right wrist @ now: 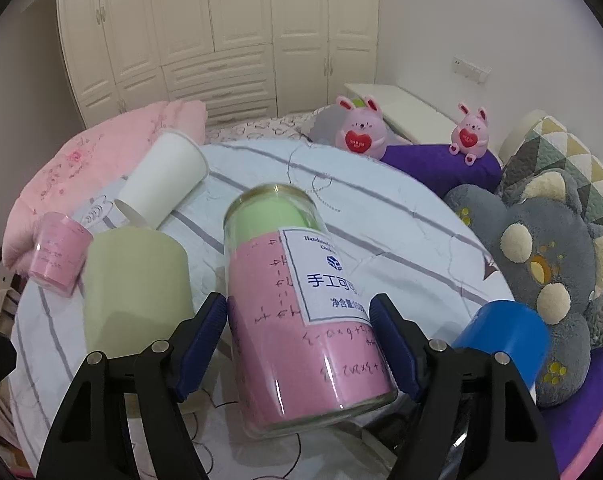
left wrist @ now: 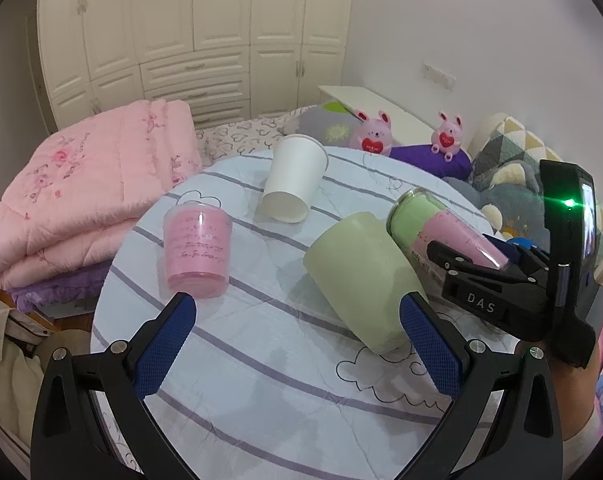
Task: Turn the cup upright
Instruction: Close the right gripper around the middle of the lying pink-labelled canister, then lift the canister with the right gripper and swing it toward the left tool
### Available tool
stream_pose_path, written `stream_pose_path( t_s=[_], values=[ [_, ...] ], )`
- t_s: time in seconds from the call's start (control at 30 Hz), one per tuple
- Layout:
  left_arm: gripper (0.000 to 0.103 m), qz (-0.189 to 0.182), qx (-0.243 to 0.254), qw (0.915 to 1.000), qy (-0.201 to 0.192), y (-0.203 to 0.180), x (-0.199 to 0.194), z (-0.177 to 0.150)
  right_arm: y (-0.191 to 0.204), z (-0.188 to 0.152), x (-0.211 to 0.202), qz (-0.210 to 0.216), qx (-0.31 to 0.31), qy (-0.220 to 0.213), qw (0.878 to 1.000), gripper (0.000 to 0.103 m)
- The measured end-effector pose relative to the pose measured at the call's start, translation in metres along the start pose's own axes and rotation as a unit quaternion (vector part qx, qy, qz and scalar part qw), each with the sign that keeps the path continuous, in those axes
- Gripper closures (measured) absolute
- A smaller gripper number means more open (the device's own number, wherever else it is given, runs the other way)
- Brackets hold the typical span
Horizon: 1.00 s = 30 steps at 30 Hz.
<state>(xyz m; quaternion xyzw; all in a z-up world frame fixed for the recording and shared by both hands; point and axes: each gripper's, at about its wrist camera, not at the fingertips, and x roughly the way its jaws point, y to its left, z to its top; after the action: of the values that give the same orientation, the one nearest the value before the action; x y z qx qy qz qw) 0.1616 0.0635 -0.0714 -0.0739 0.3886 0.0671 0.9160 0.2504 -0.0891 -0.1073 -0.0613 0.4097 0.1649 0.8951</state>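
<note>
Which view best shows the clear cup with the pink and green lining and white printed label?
The right wrist view: the clear pink-and-green-lined cup fills the frame, tilted, label readable, between the right gripper's blue pads. The left wrist view shows only its upper part, label unreadable, base hidden behind the right gripper.

A round table [left wrist: 261,360] draped in a white cloth with purple stripes carries three cups: a green cup [left wrist: 361,276] beside the left jaws' right finger, a small pink cup [left wrist: 195,250] beyond their left finger, and a white paper cup [left wrist: 293,180] farther ahead.
</note>
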Motion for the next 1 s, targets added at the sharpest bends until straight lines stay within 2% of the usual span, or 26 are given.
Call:
stream_pose_path(
  t_s=[0.3, 0.47, 0.83, 1.0],
  values=[
    [0.000, -0.014, -0.011, 0.9997, -0.018, 0.002, -0.036, -0.012, 0.001, -0.006, -0.041, -0.003, 0.004, -0.030, 1.000, 0.040],
    [0.000, -0.022, -0.013, 0.9995, -0.019, 0.003, -0.054, -0.026, 0.011, -0.019, -0.058, -0.003, 0.003, -0.030, 1.000, 0.040],
    [0.000, -0.035, -0.017, 0.9991, -0.017, 0.011, -0.077, -0.053, 0.033, -0.091, -0.085, 0.002, 0.020, -0.001, 1.000, 0.043],
    [0.000, -0.036, -0.012, 0.9993, -0.006, 0.009, -0.078, -0.064, 0.046, -0.116, -0.104, 0.011, 0.020, -0.006, 1.000, 0.043]
  ],
)
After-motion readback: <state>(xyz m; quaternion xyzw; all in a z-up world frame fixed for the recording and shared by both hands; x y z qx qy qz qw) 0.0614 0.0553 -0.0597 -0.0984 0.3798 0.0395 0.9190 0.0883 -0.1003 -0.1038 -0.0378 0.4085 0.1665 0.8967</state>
